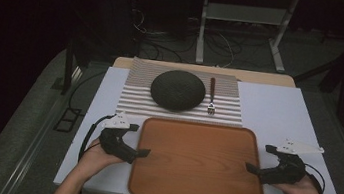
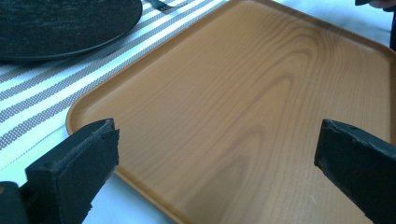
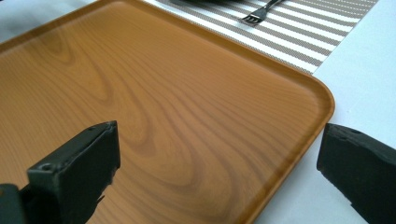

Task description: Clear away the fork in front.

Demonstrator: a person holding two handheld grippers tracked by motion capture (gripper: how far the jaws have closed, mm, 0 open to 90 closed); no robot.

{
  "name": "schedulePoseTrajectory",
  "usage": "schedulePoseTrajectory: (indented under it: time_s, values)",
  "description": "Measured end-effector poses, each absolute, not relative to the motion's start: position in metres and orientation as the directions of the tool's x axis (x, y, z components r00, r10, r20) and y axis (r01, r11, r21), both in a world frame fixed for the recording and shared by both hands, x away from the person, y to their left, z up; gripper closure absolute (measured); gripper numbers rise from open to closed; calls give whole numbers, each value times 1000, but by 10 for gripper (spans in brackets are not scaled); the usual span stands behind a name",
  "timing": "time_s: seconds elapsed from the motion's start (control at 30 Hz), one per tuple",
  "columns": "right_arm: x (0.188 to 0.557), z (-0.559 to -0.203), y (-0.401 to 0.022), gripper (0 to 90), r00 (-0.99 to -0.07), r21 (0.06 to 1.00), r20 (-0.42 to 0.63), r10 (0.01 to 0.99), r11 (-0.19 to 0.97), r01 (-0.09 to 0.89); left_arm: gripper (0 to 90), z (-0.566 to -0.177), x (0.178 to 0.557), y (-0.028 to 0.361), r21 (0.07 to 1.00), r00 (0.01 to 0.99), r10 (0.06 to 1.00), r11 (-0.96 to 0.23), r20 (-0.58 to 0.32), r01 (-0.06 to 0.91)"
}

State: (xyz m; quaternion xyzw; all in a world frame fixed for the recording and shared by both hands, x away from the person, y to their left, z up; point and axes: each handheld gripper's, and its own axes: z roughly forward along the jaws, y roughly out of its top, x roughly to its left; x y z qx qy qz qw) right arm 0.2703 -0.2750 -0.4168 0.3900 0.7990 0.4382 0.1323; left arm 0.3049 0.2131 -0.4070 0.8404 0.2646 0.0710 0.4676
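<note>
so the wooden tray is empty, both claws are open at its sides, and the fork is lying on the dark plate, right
Not quite. The fork lies on the striped placemat to the right of the dark plate, not on it, as the high view shows. The rest holds: the wooden tray is empty, with the left claw and right claw open at its sides.

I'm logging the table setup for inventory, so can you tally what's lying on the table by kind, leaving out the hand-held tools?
Wooden tray: 1
Dark round plate: 1
Fork: 1
Striped placemat: 1
Total: 4
</note>
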Motion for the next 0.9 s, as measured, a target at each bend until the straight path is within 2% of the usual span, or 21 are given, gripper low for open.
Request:
schedulePoseTrajectory:
  time_s: [0.9]
  values:
    - [297,-412,-263,0,-633,783,147,760,301,544,0,-413,300,215,823,848,515,-424,-123,377]
